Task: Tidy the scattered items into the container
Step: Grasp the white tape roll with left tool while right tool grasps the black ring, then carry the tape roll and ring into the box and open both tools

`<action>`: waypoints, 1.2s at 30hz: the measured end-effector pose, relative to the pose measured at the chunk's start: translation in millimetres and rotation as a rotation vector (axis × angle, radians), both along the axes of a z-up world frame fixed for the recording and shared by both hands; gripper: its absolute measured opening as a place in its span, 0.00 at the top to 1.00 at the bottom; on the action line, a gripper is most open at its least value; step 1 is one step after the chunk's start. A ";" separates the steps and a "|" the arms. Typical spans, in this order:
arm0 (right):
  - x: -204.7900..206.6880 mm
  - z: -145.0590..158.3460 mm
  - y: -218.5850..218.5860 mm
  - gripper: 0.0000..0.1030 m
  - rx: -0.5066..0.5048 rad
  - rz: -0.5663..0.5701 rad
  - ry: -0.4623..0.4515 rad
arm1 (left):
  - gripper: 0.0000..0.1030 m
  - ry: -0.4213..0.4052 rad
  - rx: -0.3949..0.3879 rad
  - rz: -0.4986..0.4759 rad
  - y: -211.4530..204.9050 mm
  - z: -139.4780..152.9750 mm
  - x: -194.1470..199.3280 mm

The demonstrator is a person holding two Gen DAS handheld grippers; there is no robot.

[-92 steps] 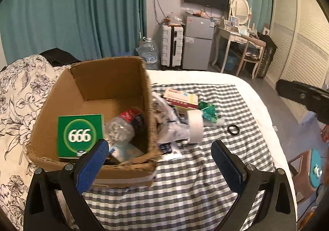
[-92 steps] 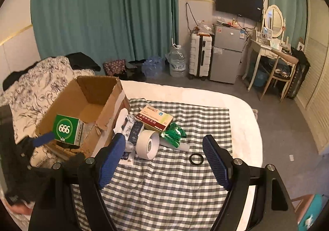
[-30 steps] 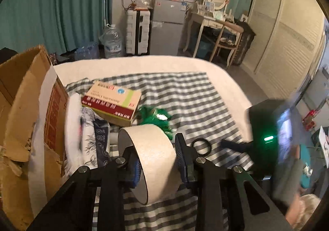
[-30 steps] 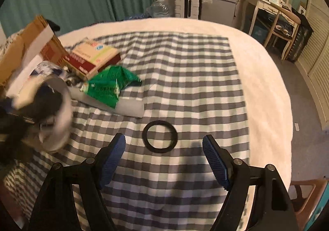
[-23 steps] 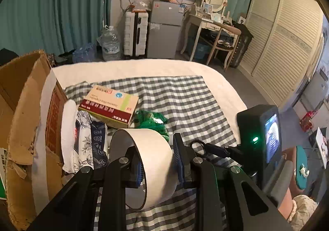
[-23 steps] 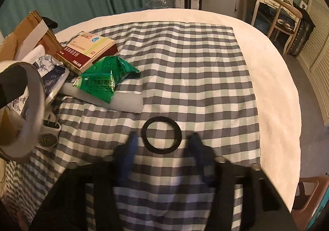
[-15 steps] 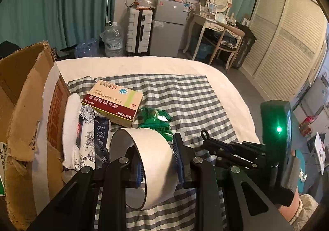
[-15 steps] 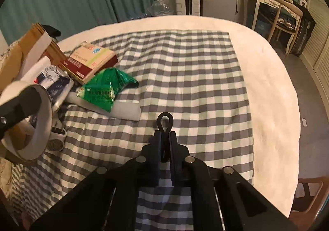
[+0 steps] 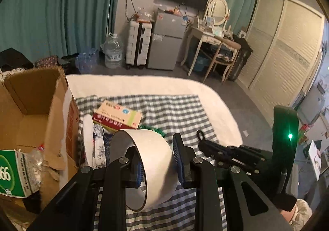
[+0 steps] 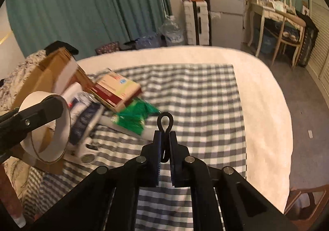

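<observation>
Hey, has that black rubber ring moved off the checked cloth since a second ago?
Yes. The black ring lay flat on the checked cloth; now the right gripper pinches it, squashed, above the cloth.

Left hand-held gripper clamps something wide; right hand-held gripper is pinched nearly closed.

Right gripper pinching a black ring, checked cloth below, tape roll at left
</observation>
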State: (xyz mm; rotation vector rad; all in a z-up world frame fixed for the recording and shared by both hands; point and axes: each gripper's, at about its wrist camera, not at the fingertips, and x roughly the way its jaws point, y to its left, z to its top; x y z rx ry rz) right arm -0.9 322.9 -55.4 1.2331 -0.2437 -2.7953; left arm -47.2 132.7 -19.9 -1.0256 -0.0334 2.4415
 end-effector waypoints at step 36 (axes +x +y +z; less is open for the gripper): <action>46.5 98.5 -215.2 0.93 0.095 0.363 0.126 | 0.75 0.028 0.019 0.284 -201.7 54.9 27.5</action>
